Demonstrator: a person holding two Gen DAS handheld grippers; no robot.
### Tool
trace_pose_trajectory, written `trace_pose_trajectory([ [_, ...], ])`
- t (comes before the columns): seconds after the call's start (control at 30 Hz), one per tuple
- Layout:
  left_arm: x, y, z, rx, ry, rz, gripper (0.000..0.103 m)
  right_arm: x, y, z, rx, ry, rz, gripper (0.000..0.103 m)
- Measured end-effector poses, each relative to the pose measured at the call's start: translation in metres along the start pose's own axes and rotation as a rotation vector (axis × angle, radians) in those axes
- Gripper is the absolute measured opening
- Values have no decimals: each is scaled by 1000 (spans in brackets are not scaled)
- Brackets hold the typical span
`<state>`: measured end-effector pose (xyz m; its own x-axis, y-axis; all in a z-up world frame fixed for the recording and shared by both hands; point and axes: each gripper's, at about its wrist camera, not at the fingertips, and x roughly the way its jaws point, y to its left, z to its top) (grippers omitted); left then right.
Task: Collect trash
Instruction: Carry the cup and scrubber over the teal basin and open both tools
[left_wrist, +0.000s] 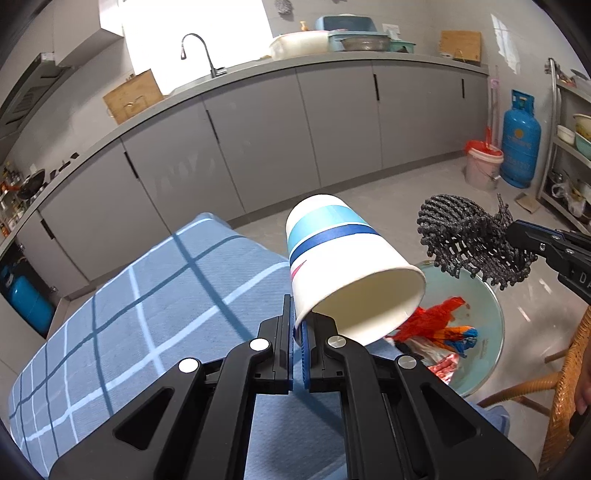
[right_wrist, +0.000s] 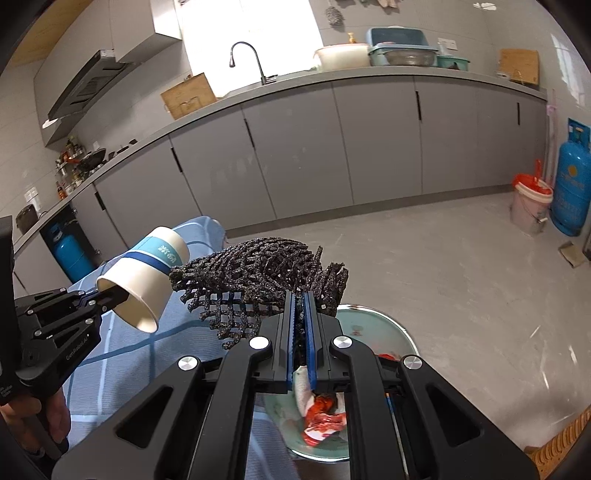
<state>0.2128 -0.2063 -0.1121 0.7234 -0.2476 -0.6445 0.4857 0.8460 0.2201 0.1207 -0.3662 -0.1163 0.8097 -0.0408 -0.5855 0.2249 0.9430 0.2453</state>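
Observation:
My left gripper (left_wrist: 297, 317) is shut on the rim of a white paper cup with blue bands (left_wrist: 347, 266), held tilted in the air with its mouth toward the camera; the cup also shows in the right wrist view (right_wrist: 147, 280). My right gripper (right_wrist: 300, 299) is shut on a dark grey foam net (right_wrist: 258, 273), held above a pale green basin (right_wrist: 388, 328). The net (left_wrist: 465, 236) hangs over the basin (left_wrist: 487, 332) in the left wrist view. The basin holds red, blue and white wrappers (left_wrist: 439, 332).
A table with a blue checked cloth (left_wrist: 147, 314) lies below and left of the basin. A wicker chair (left_wrist: 565, 387) stands at the right. Grey kitchen cabinets (left_wrist: 295, 129) run along the back. A pink bucket (left_wrist: 482, 166) and a blue gas cylinder (left_wrist: 519, 144) stand at the far right.

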Motion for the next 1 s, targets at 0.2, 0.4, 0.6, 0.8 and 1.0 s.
trace_pose_trajectory([
  [0.2, 9, -12, 1, 16, 13, -30, 5, 0, -11, -2, 17, 2, -23, 7],
  [0.4, 14, -27, 2, 40, 17, -65, 5, 2, -20, -6, 34, 6, -46, 7],
  [0.6, 19, -41, 3, 57, 22, -89, 5, 0, -29, -6, 48, 4, -66, 7],
  [0.8, 24, -51, 4, 71, 26, -110, 5, 0, -39, -9, 70, 0, -96, 7],
  [1.0, 29, -63, 4, 90, 41, -144, 5, 1, -48, -13, 95, 6, -112, 7],
])
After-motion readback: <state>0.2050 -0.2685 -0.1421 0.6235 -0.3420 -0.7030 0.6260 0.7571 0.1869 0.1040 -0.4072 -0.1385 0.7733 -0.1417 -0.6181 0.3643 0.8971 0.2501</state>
